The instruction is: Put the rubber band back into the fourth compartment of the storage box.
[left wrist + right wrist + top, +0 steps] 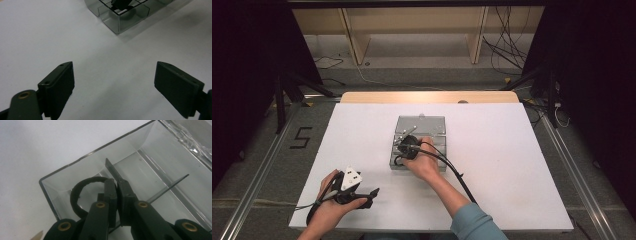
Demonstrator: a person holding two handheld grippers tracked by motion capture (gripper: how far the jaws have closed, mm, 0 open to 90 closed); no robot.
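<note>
Lying in the near corner cell of the clear box, a black ring was clamped by the closed right gripper, while the left gripper was held wide apart, well away.

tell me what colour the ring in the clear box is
Black. The ring lies in the clear box's corner compartment, clearest in the right gripper view.

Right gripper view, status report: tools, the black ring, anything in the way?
Right tool shut on black ring in clear organizer box corner. Left tool open, idle over the table. Divider wall beside the jaws.
</note>
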